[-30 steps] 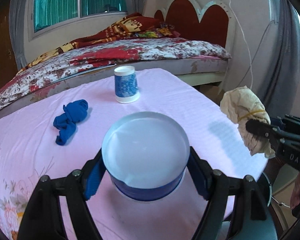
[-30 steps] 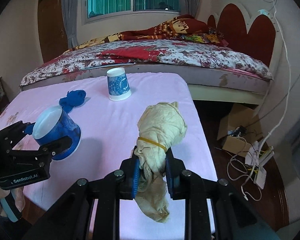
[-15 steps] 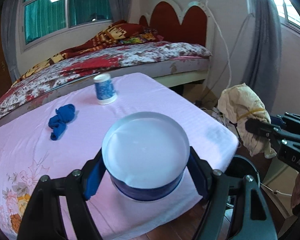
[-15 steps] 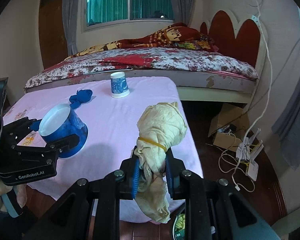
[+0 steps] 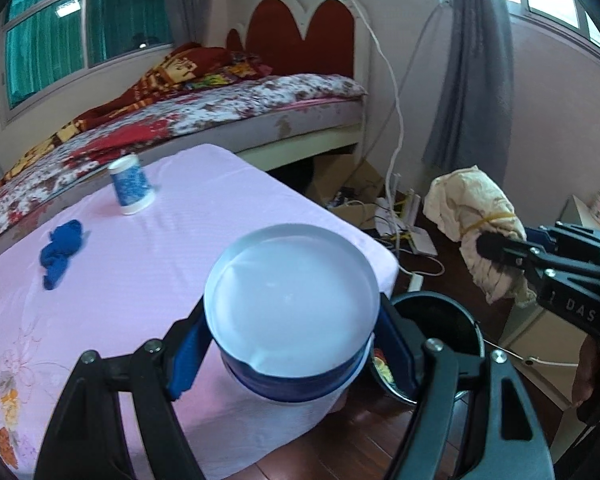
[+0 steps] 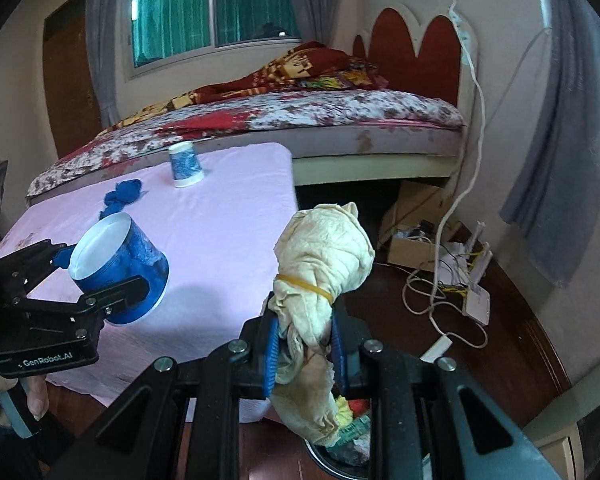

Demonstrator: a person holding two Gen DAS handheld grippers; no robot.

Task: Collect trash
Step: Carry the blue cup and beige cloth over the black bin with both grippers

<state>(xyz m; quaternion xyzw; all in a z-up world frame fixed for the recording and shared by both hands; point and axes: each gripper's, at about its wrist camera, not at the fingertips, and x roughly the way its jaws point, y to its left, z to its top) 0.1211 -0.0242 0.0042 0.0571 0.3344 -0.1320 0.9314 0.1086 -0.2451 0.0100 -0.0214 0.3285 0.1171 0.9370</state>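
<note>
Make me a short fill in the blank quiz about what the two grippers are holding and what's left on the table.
1. The left gripper holds a blue paper ____.
2. A yellow ____ band ties the rag bundle in the right gripper.
3. The bin stands on the ____.
4. The cloth on the table is ____.

Answers: cup; rubber; floor; blue

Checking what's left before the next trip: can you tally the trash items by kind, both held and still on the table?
Blue paper cups: 2, one in the left gripper (held cup), one upside down on the table (cup on table).
Crumpled blue scrap: 1, on the table.
Banded cream wad: 1, in the right gripper.
Total: 4.
</note>
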